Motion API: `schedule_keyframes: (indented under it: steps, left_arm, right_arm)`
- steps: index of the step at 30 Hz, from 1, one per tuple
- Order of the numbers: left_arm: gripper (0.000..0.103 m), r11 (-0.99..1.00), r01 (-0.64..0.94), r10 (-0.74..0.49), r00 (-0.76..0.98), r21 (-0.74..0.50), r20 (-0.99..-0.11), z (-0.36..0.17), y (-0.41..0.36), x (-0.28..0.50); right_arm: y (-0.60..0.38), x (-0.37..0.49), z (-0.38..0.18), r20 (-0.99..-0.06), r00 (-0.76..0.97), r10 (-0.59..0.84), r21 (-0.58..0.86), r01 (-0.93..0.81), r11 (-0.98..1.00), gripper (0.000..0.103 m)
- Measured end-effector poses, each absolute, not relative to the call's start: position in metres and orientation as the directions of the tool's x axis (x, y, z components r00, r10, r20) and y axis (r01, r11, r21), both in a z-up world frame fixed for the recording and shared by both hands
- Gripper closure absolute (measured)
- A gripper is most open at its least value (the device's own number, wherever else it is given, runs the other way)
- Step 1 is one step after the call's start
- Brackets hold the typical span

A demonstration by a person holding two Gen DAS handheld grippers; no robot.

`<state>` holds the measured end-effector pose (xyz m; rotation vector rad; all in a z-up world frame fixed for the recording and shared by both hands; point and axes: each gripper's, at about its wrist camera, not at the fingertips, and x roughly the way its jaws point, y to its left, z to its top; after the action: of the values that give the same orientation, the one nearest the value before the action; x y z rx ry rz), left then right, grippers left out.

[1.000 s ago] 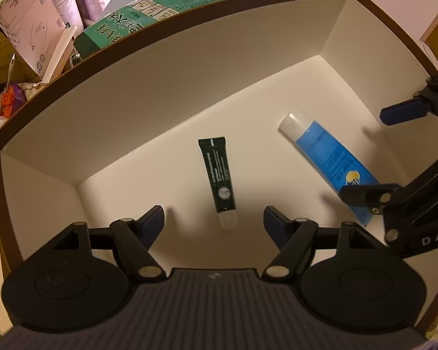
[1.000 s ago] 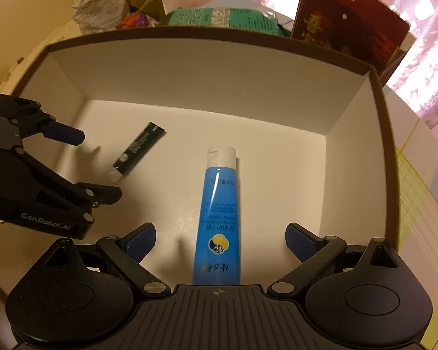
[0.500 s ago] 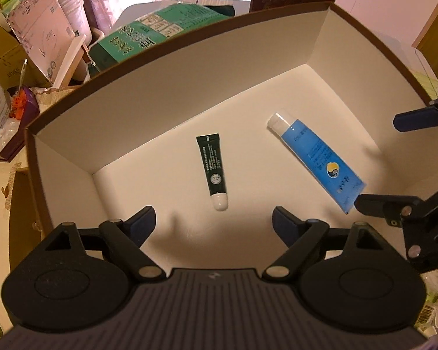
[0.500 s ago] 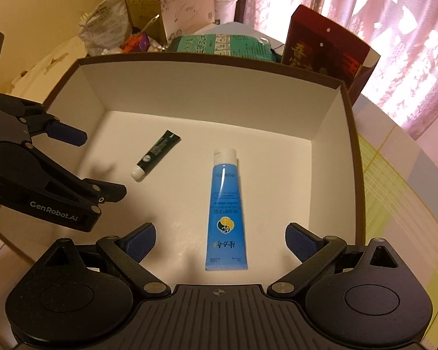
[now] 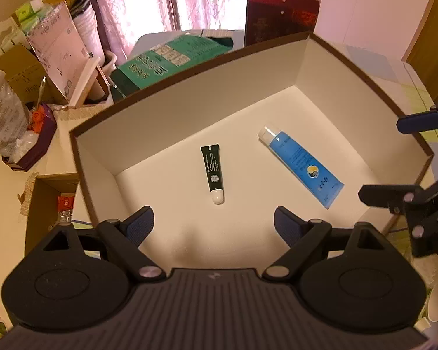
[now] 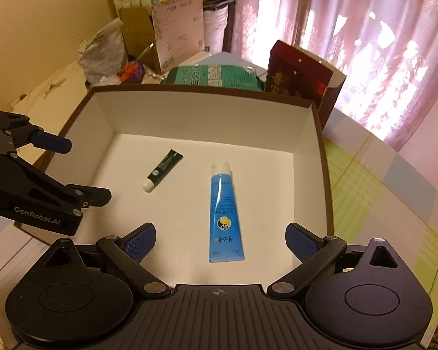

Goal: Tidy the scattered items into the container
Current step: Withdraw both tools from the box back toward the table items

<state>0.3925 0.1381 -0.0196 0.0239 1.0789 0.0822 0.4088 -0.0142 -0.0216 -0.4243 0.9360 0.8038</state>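
A brown box with a white inside [image 5: 189, 108] [image 6: 207, 110] holds two tubes lying flat. A small dark green tube with a white cap [image 5: 212, 172] [image 6: 161, 169] lies left of a larger blue tube with a white cap [image 5: 302, 166] [image 6: 223, 210]. My left gripper [image 5: 213, 226] is open and empty above the box's near edge; it also shows in the right wrist view [image 6: 73, 172]. My right gripper [image 6: 220, 237] is open and empty above the near right part of the box; it also shows in the left wrist view [image 5: 394, 160].
Behind the box stand a green package [image 5: 172, 58] [image 6: 216, 77], a dark red box [image 5: 280, 14] [image 6: 299, 75], a pink-white carton [image 5: 58, 46] and a plastic bag [image 5: 3, 116]. A checked cloth [image 6: 379, 192] covers the table to the right. Pink curtains hang behind.
Both grippers have pulled up and back from the box, so more of the box and the room shows. The two tubes have not moved.
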Motion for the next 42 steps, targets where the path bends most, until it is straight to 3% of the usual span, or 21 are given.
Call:
schedule_keyframes:
  steps: [42]
  left_arm:
    - [0.01,0.981,-0.15,0.19,0.612,0.123,-0.767,0.055,0.063,0.237]
  right_arm:
    - [-0.121,0.293,0.047,-0.687,0.42,0.593,0.056,-0.783,0.619,0.003]
